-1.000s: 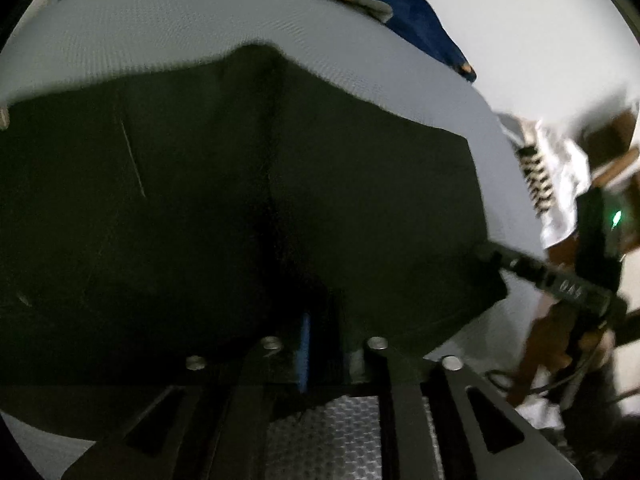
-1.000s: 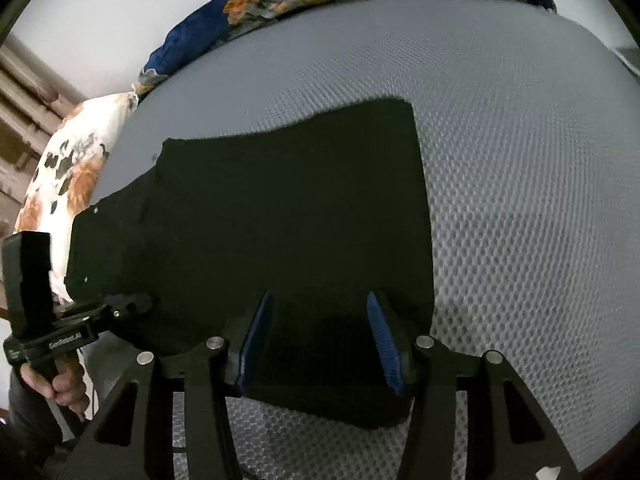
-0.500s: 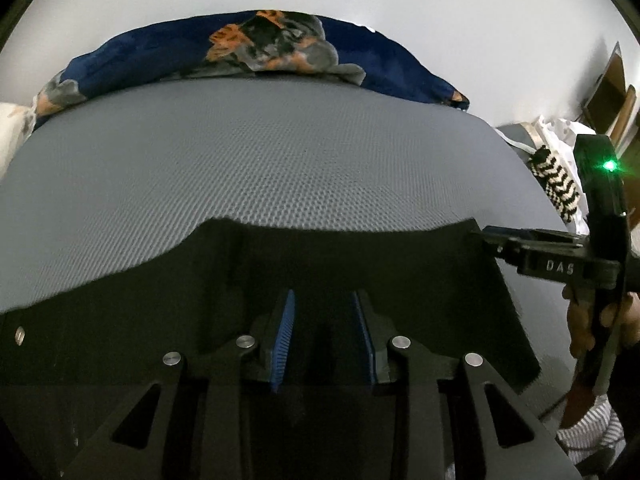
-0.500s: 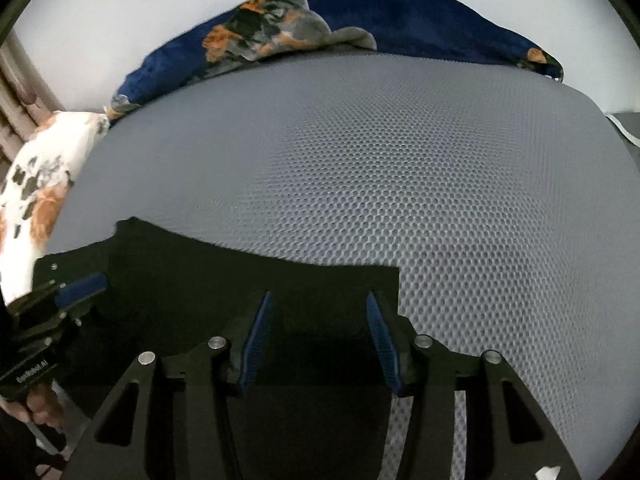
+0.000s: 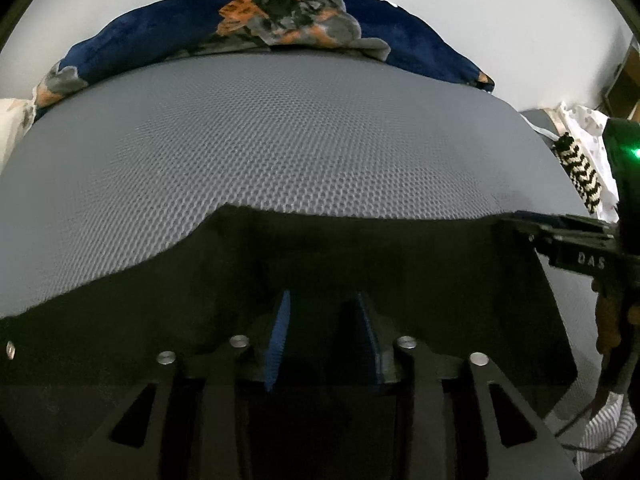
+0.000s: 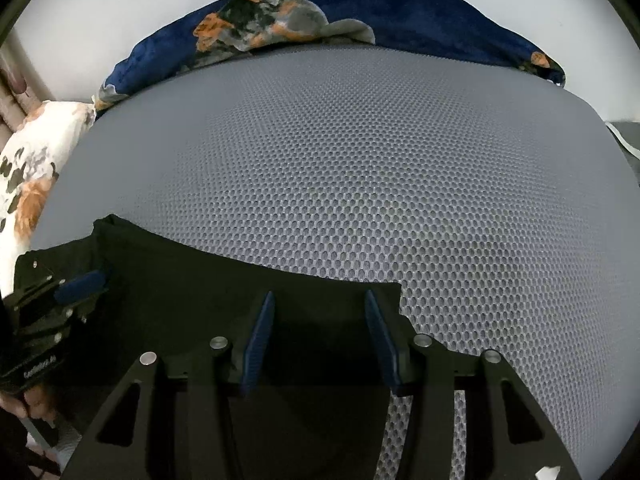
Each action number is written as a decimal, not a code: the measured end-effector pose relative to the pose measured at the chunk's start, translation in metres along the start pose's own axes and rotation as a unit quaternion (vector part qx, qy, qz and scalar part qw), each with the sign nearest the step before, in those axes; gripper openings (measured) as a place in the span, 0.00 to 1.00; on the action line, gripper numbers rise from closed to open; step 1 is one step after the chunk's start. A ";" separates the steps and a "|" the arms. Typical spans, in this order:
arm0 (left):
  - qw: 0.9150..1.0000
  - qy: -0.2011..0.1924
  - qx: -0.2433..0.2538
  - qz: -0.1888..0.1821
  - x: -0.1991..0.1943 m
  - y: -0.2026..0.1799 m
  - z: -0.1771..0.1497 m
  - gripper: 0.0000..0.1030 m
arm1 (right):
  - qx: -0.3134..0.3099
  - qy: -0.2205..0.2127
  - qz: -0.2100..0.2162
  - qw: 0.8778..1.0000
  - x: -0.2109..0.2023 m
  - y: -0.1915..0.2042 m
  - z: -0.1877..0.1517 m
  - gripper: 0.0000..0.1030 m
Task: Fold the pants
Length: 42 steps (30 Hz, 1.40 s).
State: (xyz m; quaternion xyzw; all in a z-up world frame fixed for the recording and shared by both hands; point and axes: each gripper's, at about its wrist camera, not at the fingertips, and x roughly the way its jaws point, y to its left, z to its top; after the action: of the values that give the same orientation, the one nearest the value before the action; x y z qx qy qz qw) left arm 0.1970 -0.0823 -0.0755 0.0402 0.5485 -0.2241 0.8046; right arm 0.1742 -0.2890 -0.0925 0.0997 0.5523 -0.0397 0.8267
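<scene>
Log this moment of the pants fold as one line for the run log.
left gripper: open, over black pants | right gripper: open, at pants' right corner | pants lie on grey mesh mattress

Bedroom: mattress (image 6: 360,184), floral pillows (image 6: 28,176)

White "DAS" — on the right gripper (image 5: 576,250) body.

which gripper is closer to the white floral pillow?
Left. The left gripper sits at the pants' left end, just beside the white floral pillow. The right gripper is at the pants' right corner, farther away.
</scene>
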 end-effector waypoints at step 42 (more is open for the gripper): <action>0.975 -0.085 -0.184 0.093 -0.183 0.210 -0.112 0.57 | -0.120 0.083 0.119 0.982 -0.007 0.176 -0.090 0.47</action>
State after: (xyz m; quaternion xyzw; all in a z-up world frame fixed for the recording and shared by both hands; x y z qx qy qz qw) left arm 0.1308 0.1985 0.0071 -0.0768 0.5042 -0.0455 0.8590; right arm 0.1210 -0.0989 -0.0979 0.0676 0.6037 0.1336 0.7830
